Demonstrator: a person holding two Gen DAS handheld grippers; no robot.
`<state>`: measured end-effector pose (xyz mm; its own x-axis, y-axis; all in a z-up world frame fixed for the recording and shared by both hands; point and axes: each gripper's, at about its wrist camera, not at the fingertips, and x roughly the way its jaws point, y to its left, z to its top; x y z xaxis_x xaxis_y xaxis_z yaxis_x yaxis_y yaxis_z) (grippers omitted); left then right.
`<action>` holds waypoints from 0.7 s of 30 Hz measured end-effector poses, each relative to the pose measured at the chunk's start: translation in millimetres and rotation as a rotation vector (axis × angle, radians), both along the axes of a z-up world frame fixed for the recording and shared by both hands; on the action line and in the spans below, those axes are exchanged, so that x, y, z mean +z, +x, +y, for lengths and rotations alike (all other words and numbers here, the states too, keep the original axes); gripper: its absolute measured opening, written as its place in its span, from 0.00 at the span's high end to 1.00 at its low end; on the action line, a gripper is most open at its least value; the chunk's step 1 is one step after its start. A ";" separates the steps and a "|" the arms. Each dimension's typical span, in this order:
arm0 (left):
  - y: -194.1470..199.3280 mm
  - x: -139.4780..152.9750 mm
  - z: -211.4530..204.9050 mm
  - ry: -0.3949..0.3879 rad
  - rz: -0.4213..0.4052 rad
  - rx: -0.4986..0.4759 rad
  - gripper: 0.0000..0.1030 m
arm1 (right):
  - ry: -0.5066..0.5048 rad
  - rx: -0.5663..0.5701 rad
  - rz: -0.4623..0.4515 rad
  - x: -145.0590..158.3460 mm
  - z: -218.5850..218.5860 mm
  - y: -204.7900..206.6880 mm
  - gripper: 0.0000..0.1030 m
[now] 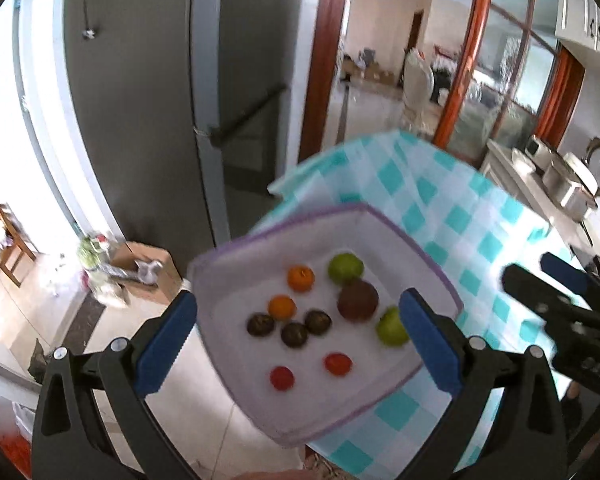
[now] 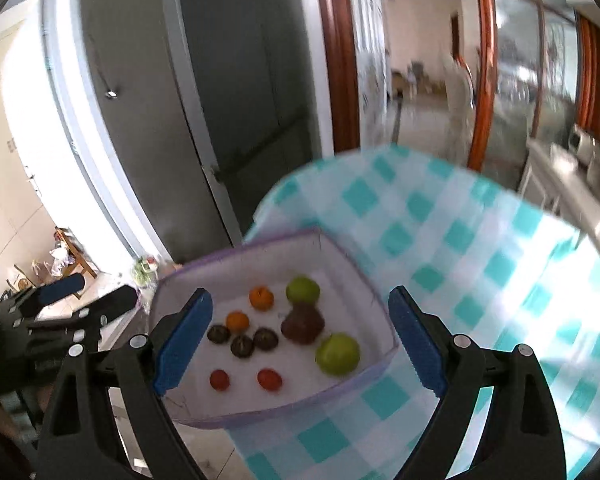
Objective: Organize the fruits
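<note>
A shallow white tray (image 1: 428, 256) with a purple rim is seen on the near-left corner of a desk covered by a teal-and-white checked cloth (image 1: 472, 216), one corner of the tray jutting out past the desk edge over the tiled floor (image 1: 99, 344). All the fruits are laid inside it, none touching the rim. Two green fruits (image 1: 345, 267) are found toward the right side – one at the far end, one near the right rim – with a large dark reddish-brown fruit (image 1: 357, 300) between them. Two small orange fruits (image 1: 300, 277) are set left of it, and just below them three small dark brown fruits (image 1: 294, 334) are clustered in a loose row. Two small red fruits (image 1: 338, 363) lie nearest the camera, apart from each other.

The left gripper (image 1: 300, 340) is held above the tray with its blue-padded jaws spread wide and nothing between them. The right gripper (image 2: 300, 340) is likewise held over the tray, jaws wide and empty – in the left wrist view it appears at the right edge, beside the desk. A grey refrigerator (image 1: 147, 120) and a wood-framed doorway (image 1: 324, 60) are visible behind the desk.
</note>
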<state>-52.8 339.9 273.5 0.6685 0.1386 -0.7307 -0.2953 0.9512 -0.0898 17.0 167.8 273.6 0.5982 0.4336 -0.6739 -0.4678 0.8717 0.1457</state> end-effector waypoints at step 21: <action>67.7 -139.5 27.9 -0.059 0.385 0.177 0.02 | -0.237 0.071 0.343 -137.7 52.2 69.9 0.15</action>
<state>14.9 367.8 134.0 0.3149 0.1772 -0.9324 -0.4757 0.8796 0.0065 87.0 220.0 135.9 0.2957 0.2746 -0.9150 -0.4874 0.8671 0.1027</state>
